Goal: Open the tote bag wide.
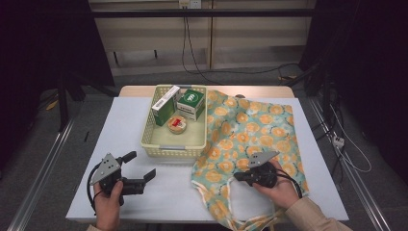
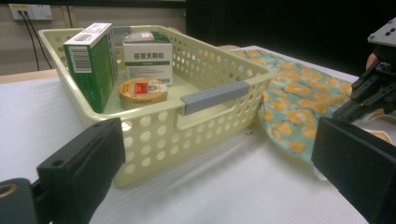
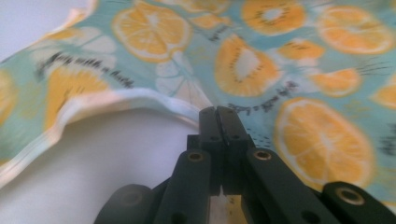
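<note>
A cloth bag [image 1: 255, 125] printed with orange slices on teal lies spread over the right half of the table. My right gripper [image 1: 236, 178] rests at its near opening. In the right gripper view the jaws [image 3: 217, 114] are pressed together right at the bag's white hem [image 3: 140, 98], which arches up to them. My left gripper [image 1: 142, 165] lies low on the table at the front left, open and holding nothing. Its jaws [image 2: 219, 186] face the cream basket [image 2: 210, 98], with the bag [image 2: 299, 93] off to the right.
The perforated cream basket [image 1: 173, 151] stands at the table's middle back and holds a tall green box [image 1: 163, 108], a white and green box [image 1: 191, 102] and a round tin [image 1: 177, 124]. White tabletop [image 1: 125, 120] lies bare left of it. Cables run over the floor beyond.
</note>
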A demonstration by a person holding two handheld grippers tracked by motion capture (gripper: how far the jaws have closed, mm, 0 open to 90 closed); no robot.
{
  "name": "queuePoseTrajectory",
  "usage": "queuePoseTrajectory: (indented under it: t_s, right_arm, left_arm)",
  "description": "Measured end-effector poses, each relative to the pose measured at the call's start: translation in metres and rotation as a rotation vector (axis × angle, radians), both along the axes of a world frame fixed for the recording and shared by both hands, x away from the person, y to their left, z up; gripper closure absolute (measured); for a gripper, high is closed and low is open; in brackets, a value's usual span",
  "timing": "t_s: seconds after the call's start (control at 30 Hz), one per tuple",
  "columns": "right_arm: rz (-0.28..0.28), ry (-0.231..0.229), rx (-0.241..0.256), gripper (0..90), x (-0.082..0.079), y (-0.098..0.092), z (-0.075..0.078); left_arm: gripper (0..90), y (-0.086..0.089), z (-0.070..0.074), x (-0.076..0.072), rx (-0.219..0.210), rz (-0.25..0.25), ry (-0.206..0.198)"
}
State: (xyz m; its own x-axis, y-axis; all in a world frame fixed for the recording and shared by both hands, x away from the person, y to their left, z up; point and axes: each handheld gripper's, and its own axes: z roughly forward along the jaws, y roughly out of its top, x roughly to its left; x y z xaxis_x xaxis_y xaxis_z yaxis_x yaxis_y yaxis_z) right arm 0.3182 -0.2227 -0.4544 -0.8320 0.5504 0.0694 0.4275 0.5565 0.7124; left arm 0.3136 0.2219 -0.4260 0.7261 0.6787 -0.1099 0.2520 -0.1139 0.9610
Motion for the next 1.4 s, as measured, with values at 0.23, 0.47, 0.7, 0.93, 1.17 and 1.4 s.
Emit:
queuePoseTrajectory:
  t_s: [0.23,0.47,0.7,0.93,1.17,1.4]
  right_arm:
    - [-0.059,0.024,-0.002,90.0,-0.008,-0.033,0.001]
    - [0.011,0.038,0.015,90.0,-0.015,0.000,0.001]
    - [0.037,0.060,0.045,90.0,-0.003,0.034,-0.001]
    - [0.053,0.058,0.066,63.3,0.002,0.035,0.009]
    - [0.065,0.032,0.095,31.0,0.006,0.056,0.019]
    - [0.132,0.061,0.119,27.2,-0.002,0.107,0.019]
  left_arm:
    - [2.7,-0.003,-0.001,0.003,-0.001,-0.011,0.007]
    - [2.7,-0.006,-0.001,0.002,0.005,-0.018,0.007]
    - [2.7,-0.005,-0.003,0.002,0.003,-0.010,0.018]
    - [2.7,-0.005,-0.002,0.002,0.008,-0.016,0.019]
    - [2.7,-0.003,-0.002,0.001,0.001,-0.009,0.019]
    - [2.7,-0.001,-0.002,0.000,-0.010,-0.003,0.018]
